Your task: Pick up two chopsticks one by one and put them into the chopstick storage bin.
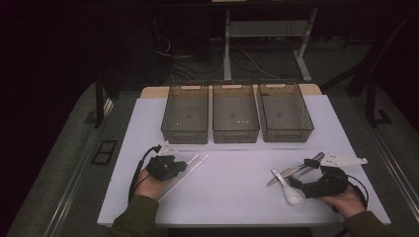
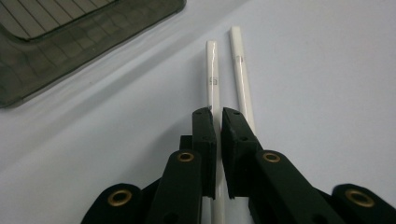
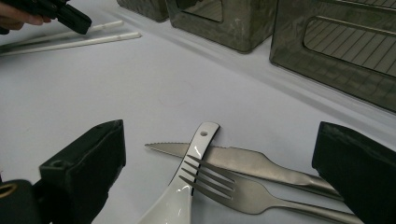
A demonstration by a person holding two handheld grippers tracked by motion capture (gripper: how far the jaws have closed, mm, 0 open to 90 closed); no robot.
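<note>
Left gripper view shows the left gripper (image 2: 218, 114) clamped on one chopstick (image 2: 213, 79), its mate (image 2: 242, 77) lying just beside on the table (image 2: 327, 70). The step in hand looks like picking up that chopstick; next comes a lift and carry toward the bins (image 1: 235, 118), likely the left one. Across the table the right gripper (image 3: 219, 154) stands wide open around the spoon (image 3: 187, 186), fork (image 3: 243, 189) and knife (image 3: 243, 161), touching none.

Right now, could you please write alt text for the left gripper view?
The left gripper has its black jaws shut on one of two white chopsticks lying side by side on a white table. A dark slatted bin sits upper left.
</note>
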